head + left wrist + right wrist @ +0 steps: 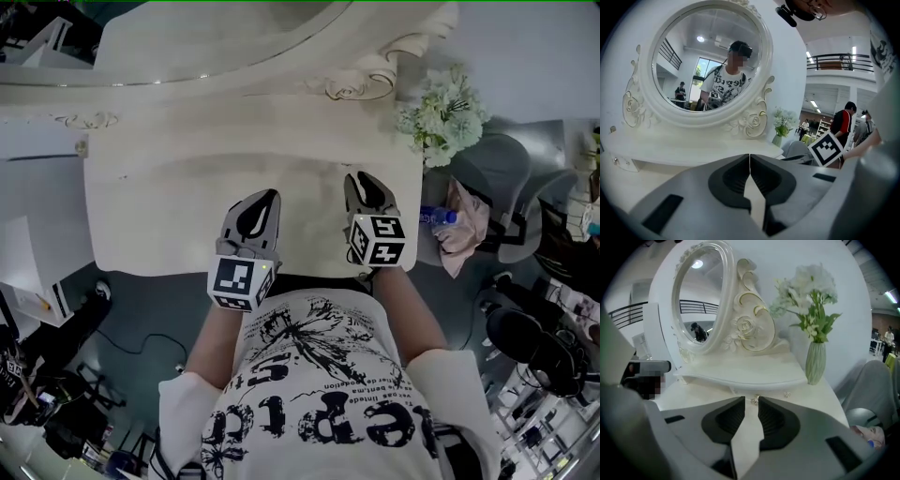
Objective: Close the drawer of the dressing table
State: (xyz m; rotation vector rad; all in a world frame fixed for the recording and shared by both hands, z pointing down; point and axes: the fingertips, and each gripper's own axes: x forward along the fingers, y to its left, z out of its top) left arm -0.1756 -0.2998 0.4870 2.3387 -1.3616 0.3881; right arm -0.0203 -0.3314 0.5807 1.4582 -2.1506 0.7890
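Note:
The cream dressing table (159, 220) lies below me, its oval mirror (710, 61) standing at the back. Under the mirror's raised shelf (740, 373) small drawer knobs (753, 401) show; no drawer is seen standing out. My left gripper (270, 195) hovers over the table top near its front edge, and its jaws (749, 159) meet at the tips with nothing in them. To its right, my right gripper (361, 178) is held over the top too. Its jaws (751, 401) stand a little apart and empty, pointing at the knobs. The table's front face is hidden from the head view.
A vase of white flowers (445, 112) stands on the table's right back corner (815, 362). A grey chair (502, 173) with a pink cloth (466, 225) and a bottle (437, 217) sits to the right. Cables and gear lie on the floor (56, 375). People (843, 124) stand far off.

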